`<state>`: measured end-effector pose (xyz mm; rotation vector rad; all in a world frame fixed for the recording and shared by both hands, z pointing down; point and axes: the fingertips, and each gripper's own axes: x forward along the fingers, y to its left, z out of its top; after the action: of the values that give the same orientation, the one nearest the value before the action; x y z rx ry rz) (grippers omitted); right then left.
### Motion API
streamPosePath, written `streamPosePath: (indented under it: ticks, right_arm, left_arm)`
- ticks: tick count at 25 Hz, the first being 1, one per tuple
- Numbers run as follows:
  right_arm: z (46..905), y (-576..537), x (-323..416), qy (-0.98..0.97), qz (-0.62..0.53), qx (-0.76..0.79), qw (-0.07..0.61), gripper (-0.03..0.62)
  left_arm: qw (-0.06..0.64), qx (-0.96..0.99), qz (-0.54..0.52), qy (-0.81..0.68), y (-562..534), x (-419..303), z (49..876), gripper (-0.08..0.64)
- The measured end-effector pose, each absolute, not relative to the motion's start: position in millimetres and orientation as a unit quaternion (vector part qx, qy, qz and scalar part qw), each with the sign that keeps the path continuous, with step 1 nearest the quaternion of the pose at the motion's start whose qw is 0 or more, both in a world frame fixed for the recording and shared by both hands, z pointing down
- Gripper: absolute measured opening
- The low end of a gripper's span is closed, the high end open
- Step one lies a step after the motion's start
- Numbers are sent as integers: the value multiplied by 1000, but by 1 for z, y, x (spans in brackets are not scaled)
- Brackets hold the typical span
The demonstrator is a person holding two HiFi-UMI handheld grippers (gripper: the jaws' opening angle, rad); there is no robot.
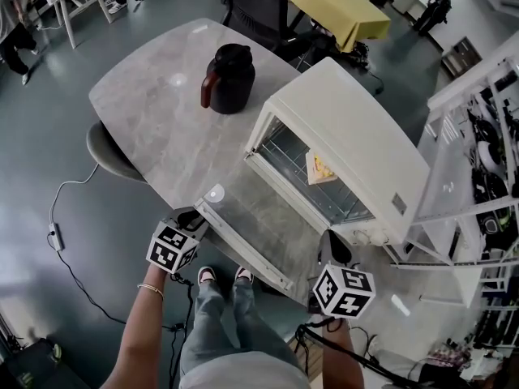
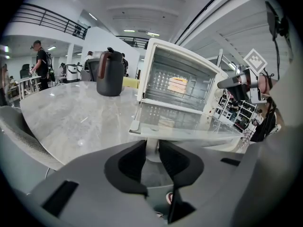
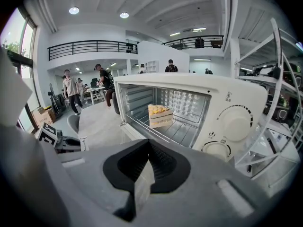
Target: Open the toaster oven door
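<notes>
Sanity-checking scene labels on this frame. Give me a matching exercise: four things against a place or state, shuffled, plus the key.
Things:
1. oven door
2. black jug
3. yellow-topped food
4. left hand-held gripper

Places or states:
A. inside the toaster oven
B. jaws at the door's front edge
C. folded down flat, open
D. standing on the table, apart from the oven

Pairs: 1-C; 2-D; 3-A; 4-B
</notes>
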<state>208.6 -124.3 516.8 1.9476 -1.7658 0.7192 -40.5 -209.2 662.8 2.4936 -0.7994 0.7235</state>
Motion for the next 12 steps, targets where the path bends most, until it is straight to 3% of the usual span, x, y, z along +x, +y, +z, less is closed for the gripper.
streamPosePath:
  ticks: [12]
  right_arm:
    - [515, -120, 210, -631, 257, 701, 210, 6]
  left_arm:
    - [211, 898, 259, -285, -208, -41, 666, 92]
